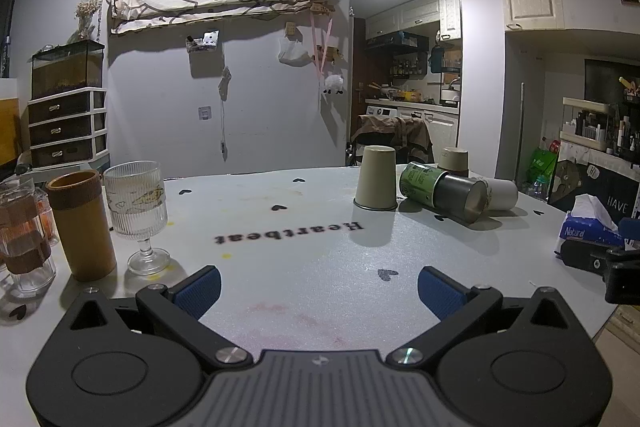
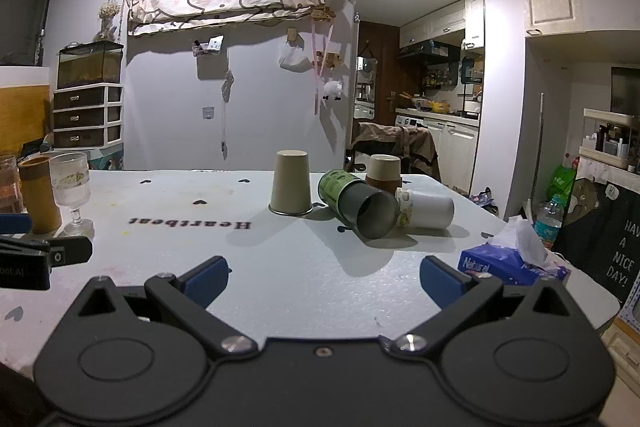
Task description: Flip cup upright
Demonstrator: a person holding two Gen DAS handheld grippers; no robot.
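A beige paper cup (image 1: 376,178) (image 2: 290,183) stands upside down on the white table (image 1: 304,251) (image 2: 304,267). Right of it a green-and-dark metal cup (image 1: 444,191) (image 2: 359,203) lies on its side, mouth toward me. A white cup (image 1: 501,193) (image 2: 426,211) lies on its side beside it. Another beige cup (image 1: 454,159) (image 2: 385,169) stands upside down behind them. My left gripper (image 1: 319,285) is open and empty, low over the near table. My right gripper (image 2: 323,277) is open and empty, also well short of the cups.
At the left stand a ribbed stemmed glass (image 1: 138,215) (image 2: 74,193), a tall brown tumbler (image 1: 82,225) (image 2: 39,199) and a glass jar (image 1: 24,239). A blue tissue pack (image 1: 590,227) (image 2: 514,261) lies at the right table edge. A chair with clothes (image 2: 396,145) stands behind.
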